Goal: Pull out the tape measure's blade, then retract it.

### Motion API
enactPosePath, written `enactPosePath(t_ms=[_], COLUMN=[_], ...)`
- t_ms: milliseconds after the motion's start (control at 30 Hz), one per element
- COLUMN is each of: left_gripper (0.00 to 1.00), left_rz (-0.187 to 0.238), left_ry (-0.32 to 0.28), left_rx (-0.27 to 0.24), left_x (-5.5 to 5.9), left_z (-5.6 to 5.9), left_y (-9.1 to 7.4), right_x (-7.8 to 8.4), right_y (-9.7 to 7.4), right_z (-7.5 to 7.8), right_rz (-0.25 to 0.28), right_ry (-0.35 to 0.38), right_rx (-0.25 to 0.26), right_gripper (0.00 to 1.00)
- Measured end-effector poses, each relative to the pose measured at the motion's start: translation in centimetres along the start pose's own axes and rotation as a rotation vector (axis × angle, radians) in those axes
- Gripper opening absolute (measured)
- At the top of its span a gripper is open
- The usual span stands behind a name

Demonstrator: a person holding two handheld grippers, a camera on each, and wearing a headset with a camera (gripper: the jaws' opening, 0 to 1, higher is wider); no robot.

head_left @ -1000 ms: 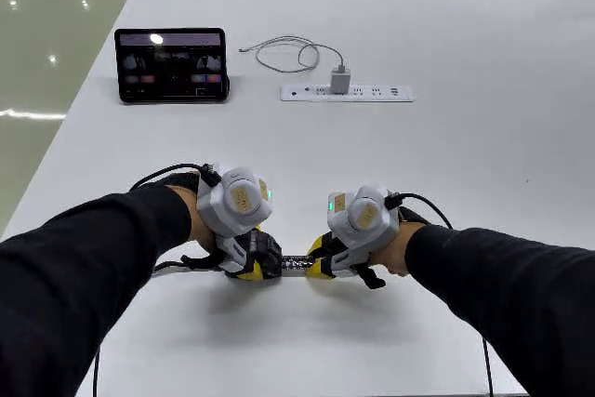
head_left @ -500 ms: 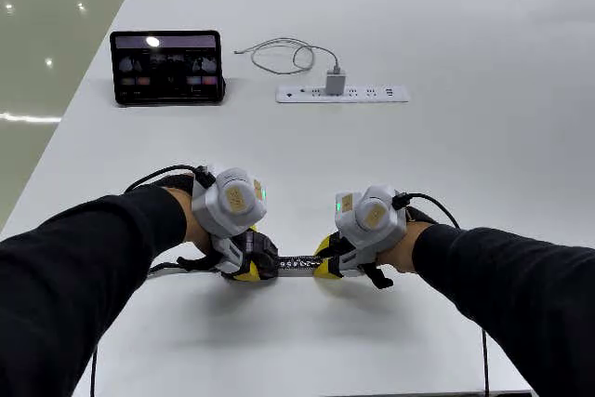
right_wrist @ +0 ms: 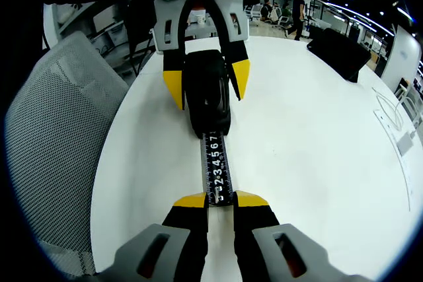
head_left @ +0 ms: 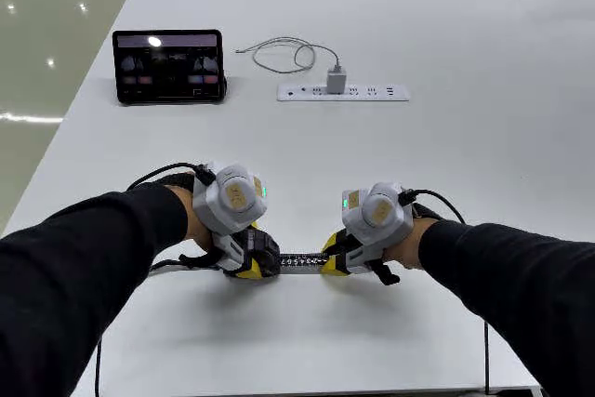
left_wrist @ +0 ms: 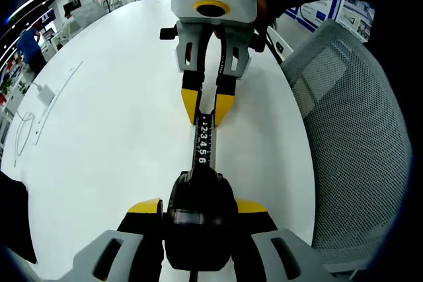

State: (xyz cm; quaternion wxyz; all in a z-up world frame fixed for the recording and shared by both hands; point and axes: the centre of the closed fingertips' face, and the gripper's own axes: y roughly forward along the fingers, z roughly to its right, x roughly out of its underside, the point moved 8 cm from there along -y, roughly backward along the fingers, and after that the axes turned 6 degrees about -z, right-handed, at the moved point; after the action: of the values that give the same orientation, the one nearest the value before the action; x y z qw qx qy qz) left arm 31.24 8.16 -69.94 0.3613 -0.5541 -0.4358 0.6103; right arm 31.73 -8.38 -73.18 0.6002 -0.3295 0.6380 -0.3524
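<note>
Head view shows blade partly out of case.

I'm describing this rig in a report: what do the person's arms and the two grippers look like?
Both arms wear black long sleeves. The left gripper and right gripper have pale grey rounded housings, black jaws tipped yellow, a green light each and black cables.

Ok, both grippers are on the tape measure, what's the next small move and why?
Probably draw the right gripper straight away from the case, holding the left gripper steady. The right jaws pinch the blade tip, the left jaws clamp the case, and only a short numbered length is out, so the pull looks unfinished.
</note>
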Motion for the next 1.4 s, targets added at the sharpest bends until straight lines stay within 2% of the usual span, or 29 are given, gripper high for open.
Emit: enactPosePath(t_ms=[367, 1400], left_gripper=[0.36, 0.36], left_rz=[0.006, -0.001], left_ry=[-0.014, -0.027], left_rx=[-0.001, 0.011], left_x=[0.0, 0.0], left_z=[0.0, 0.0], left_y=[0.0, 0.1], right_x=[1.0, 2.4], right_y=[-0.6, -1.6], right_z=[0.0, -0.1], right_rz=[-0.002, -0.002], right_ry=[0.009, 0.021], right_rx=[0.008, 0.013], right_gripper=[0.09, 0.08])
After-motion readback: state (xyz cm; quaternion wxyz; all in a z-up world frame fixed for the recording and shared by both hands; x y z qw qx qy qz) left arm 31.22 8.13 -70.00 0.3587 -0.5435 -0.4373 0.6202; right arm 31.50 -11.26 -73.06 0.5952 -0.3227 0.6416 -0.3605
